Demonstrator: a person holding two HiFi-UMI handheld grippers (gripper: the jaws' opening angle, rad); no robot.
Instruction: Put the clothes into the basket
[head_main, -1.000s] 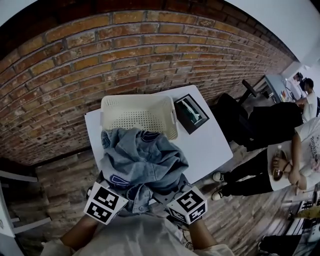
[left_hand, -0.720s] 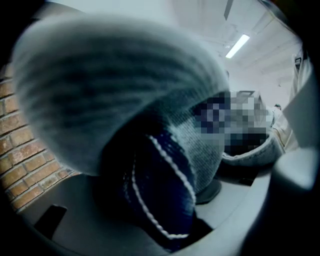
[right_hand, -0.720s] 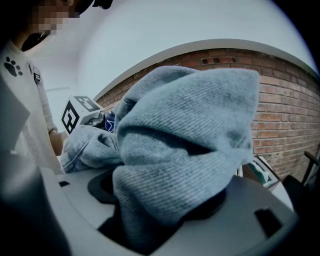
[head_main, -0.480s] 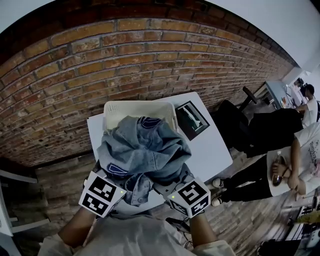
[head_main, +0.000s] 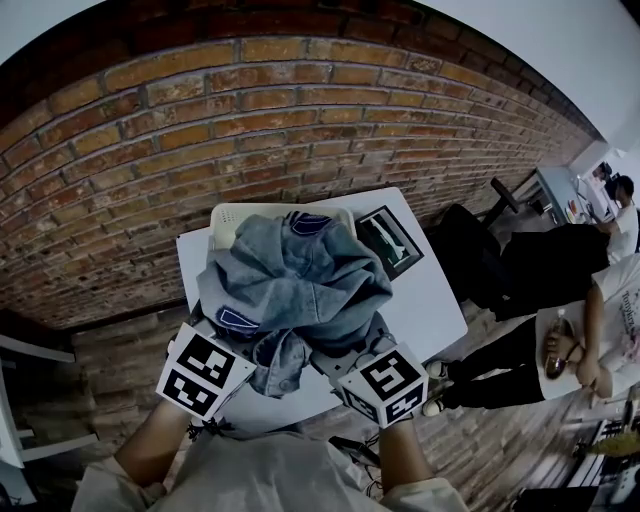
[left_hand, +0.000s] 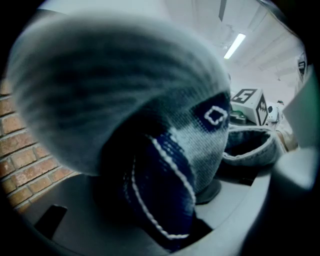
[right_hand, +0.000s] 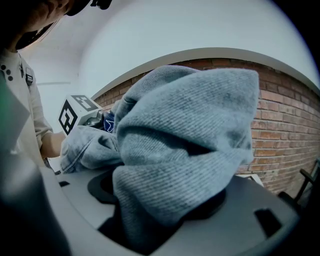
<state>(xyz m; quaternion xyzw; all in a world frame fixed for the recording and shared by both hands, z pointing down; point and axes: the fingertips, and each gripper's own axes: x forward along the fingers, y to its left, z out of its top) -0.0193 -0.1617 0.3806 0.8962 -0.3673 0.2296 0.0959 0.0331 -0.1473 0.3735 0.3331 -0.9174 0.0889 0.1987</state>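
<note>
The denim garment (head_main: 290, 290) is bunched into a thick bundle and held up over the white table (head_main: 425, 300), in front of the brick wall (head_main: 250, 120). Its long axis runs from the person toward the wall, and its far end covers most of the white basket (head_main: 228, 214), so only the basket's far rim shows. Dark-blue patches edged with white stitching face up on the pale cloth.

Only the head view shows the basket, a dark framed picture (head_main: 390, 240) just beside it on the table, and people (head_main: 560, 300) well apart to the right. The left gripper view shows a dark-blue fold with white stitching wedged between its jaws. The right gripper view shows a pale fold stuffed between its own jaws.

The left gripper (head_main: 222, 350) and right gripper (head_main: 350, 362) sit side by side at the bundle's near end, each clamped on the cloth. Their marker cubes face up, and both forearms reach forward from the bottom edge.
</note>
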